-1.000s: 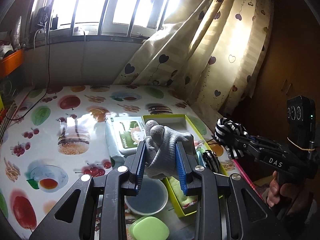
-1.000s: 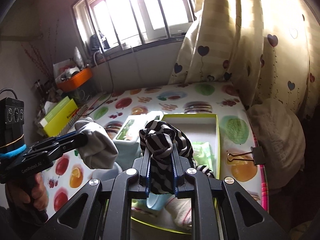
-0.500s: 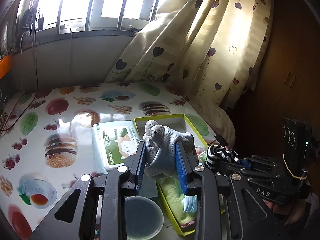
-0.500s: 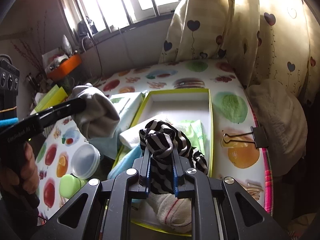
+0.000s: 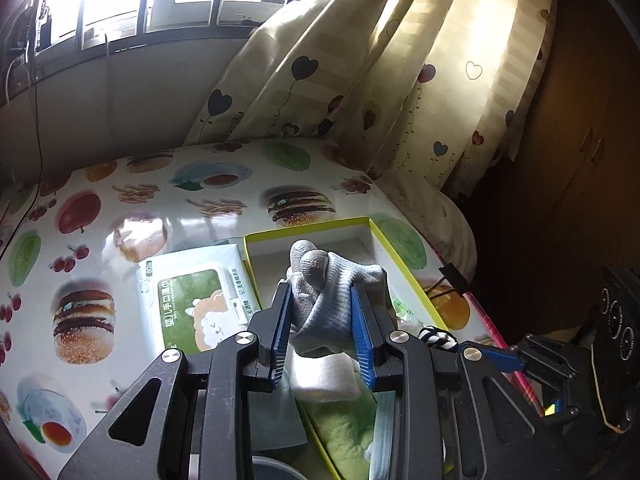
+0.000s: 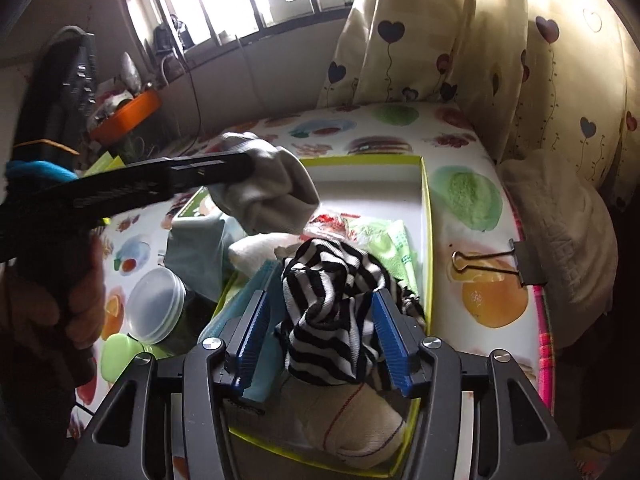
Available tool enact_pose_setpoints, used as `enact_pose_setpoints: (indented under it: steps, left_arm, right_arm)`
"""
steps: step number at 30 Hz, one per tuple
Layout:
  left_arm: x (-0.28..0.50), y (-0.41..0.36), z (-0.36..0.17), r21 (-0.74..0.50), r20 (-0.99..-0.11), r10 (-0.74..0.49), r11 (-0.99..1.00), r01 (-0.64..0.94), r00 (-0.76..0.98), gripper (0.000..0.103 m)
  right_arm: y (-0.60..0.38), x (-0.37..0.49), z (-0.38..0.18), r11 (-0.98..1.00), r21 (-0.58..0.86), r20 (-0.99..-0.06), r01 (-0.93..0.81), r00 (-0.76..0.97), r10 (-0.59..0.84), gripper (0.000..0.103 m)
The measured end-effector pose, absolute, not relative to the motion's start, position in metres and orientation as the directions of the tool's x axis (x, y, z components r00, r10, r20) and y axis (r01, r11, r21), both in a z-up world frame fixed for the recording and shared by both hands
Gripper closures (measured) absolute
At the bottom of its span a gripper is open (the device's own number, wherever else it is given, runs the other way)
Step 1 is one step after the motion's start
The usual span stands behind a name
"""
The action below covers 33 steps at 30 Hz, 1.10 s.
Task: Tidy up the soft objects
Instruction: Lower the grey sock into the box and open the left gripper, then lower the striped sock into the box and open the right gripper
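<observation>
My left gripper [image 5: 320,312] is shut on a grey knitted sock bundle [image 5: 332,292] and holds it above the yellow-rimmed box [image 5: 404,260]; the bundle also shows in the right wrist view [image 6: 268,192]. My right gripper [image 6: 324,324] has its jaws spread wide, and the black-and-white striped sock [image 6: 336,312] lies loose between them on the pile in the box [image 6: 426,216]. Under it lie a white sock with a red line [image 6: 352,420], a green cloth [image 6: 384,244] and a light blue item [image 6: 260,312].
A wet-wipes pack [image 5: 196,304] lies left of the box on the fruit-print tablecloth [image 5: 120,208]. A clear lidded tub [image 6: 154,304] and a green case [image 6: 120,354] sit at the front left. A binder clip [image 6: 500,260] is clipped to the right table edge. Curtains hang behind.
My right gripper has lowered into the box and opened, letting go of the striped sock. My left gripper has carried the grey bundle to above the box.
</observation>
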<state>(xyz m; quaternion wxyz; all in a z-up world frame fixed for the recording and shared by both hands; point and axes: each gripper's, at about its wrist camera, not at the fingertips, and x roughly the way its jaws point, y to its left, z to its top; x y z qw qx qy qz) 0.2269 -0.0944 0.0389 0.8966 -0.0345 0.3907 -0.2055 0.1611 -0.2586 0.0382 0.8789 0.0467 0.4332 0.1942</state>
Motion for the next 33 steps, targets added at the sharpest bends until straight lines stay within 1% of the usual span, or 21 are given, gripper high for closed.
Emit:
enact_pose_setpoints:
  steps: [2, 5, 9, 11, 20, 23, 33]
  left_arm:
    - [0.233, -0.098, 0.036, -0.233, -0.693, -0.41, 0.906, 0.354, 0.593, 0.072]
    - [0.238, -0.102, 0.031, -0.255, -0.7, -0.435, 0.893, 0.372, 0.566, 0.066]
    - [0.238, -0.104, 0.03, -0.243, -0.699, -0.427, 0.896, 0.371, 0.574, 0.058]
    - [0.236, -0.102, 0.034, -0.24, -0.687, -0.424, 0.899, 0.366, 0.591, 0.056]
    - [0.214, -0.095, 0.05, -0.24, -0.657, -0.435, 0.895, 0.376, 0.616, 0.056]
    - [0.2, -0.094, 0.054, -0.217, -0.66, -0.411, 0.906, 0.364, 0.629, 0.056]
    - [0.151, -0.086, 0.066, -0.194, -0.643, -0.384, 0.919, 0.343, 0.663, 0.056]
  right_arm:
    - [-0.261, 0.159, 0.042, 0.92, 0.253, -0.734, -0.3, 0.56, 0.385, 0.05]
    - [-0.264, 0.157, 0.047, 0.92, 0.257, -0.722, -0.295, 0.574, 0.386, 0.05]
    - [-0.267, 0.156, 0.051, 0.919, 0.264, -0.708, -0.292, 0.588, 0.39, 0.05]
    - [-0.267, 0.154, 0.053, 0.92, 0.264, -0.703, -0.291, 0.595, 0.39, 0.05]
    - [-0.267, 0.151, 0.06, 0.93, 0.248, -0.703, -0.27, 0.611, 0.365, 0.05]
    - [-0.266, 0.146, 0.064, 0.932, 0.242, -0.701, -0.271, 0.615, 0.361, 0.05]
    - [-0.259, 0.123, 0.075, 0.935, 0.217, -0.704, -0.279, 0.619, 0.348, 0.05]
